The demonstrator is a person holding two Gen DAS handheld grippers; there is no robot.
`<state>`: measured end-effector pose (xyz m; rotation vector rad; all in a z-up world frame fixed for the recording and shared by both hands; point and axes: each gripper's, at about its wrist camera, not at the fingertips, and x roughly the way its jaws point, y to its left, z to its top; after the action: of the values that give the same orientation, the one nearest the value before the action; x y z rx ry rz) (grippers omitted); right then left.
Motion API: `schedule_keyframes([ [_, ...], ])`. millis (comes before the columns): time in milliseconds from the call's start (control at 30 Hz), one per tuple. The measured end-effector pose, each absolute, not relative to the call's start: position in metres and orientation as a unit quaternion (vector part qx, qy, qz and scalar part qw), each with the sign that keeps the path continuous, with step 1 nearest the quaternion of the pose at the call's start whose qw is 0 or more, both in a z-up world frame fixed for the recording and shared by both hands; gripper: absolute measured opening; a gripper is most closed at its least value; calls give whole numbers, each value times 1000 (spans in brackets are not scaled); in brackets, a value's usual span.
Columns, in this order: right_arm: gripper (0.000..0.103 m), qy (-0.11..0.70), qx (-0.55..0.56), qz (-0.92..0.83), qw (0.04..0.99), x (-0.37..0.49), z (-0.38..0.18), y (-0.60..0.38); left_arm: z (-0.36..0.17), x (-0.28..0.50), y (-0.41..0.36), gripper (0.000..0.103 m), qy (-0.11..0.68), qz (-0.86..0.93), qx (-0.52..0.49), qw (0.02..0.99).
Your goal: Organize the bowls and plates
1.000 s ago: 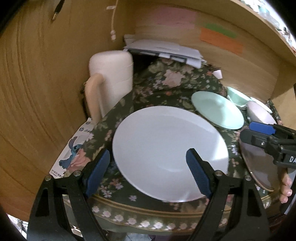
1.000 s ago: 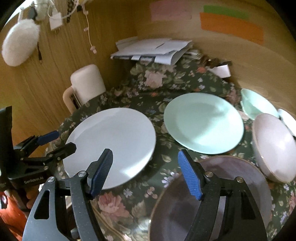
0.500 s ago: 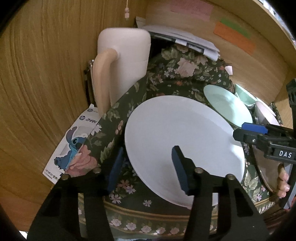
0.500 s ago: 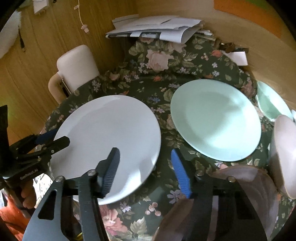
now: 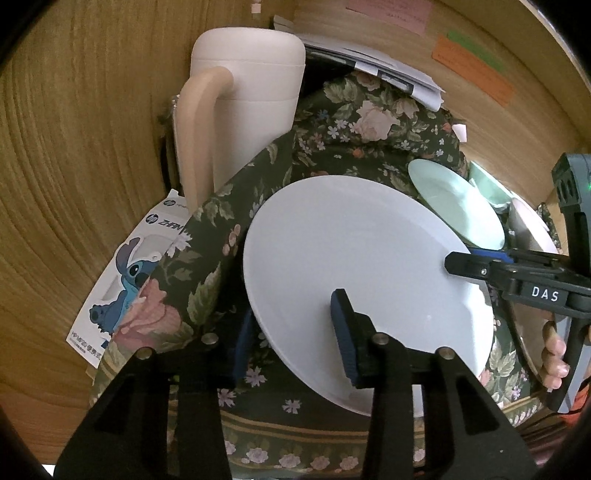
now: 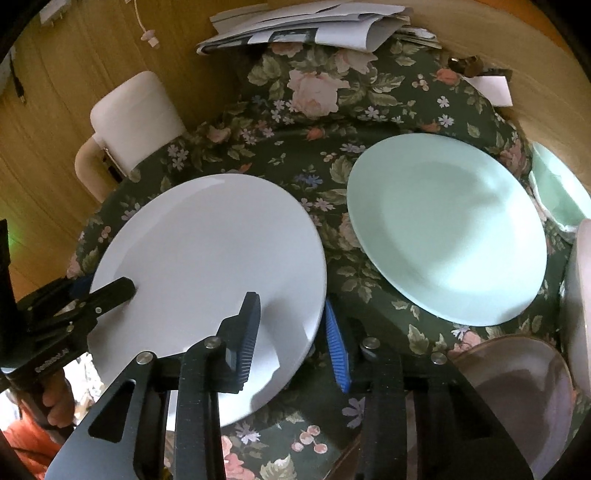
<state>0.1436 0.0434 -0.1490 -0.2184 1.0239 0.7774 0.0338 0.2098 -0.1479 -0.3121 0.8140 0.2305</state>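
A cream chair (image 5: 255, 110) stands at the far left of the white plate (image 5: 354, 280), its back pressed against the edge of the floral cloth (image 5: 207, 280); below it, off the table edge, lies a box printed with a blue cartoon figure (image 5: 122, 280). Beyond the white plate a heap of papers (image 6: 306, 26) sits at the table's far edge. To its right lies a mint plate (image 6: 447, 229), apart from it with cloth showing between them. Past the mint plate are a mint bowl (image 6: 557, 192) and a pale pink bowl (image 6: 581, 302), and nearer than it a brownish plate with a thin rim (image 6: 517, 373).

The white plate is plain, glossy and round, with a shallow well, and lies near the table's front-left edge. The left gripper (image 5: 295, 339) straddles its left rim, one blue pad over the face and the other below the edge; its jaws have just been closing to a narrow gap, but pad contact cannot be told. The right gripper (image 6: 291, 339) straddles the opposite rim in the same way, black finger over the face, blue pad (image 6: 336, 350) just outside the edge; its jaws have likewise been closing, and whether they press the rim is unclear. Fingers (image 5: 554, 350) of the person's hand show on the right gripper's handle.

The cloth is dark green with roses. Wood-grain panelling (image 5: 74, 147) surrounds the table, with pink, green and orange notes (image 5: 472, 70) on it.
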Motion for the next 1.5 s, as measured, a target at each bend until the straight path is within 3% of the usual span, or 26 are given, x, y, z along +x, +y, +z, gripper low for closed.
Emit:
schedule_keyframes([
  [500,32,478,-87,358,798,142,-155,47,-147,35,211,41,396,101,-155,899],
  [1500,32,407,-50,339,847,114,-108,-24,-107,28,167,41,344,70,-128,928],
])
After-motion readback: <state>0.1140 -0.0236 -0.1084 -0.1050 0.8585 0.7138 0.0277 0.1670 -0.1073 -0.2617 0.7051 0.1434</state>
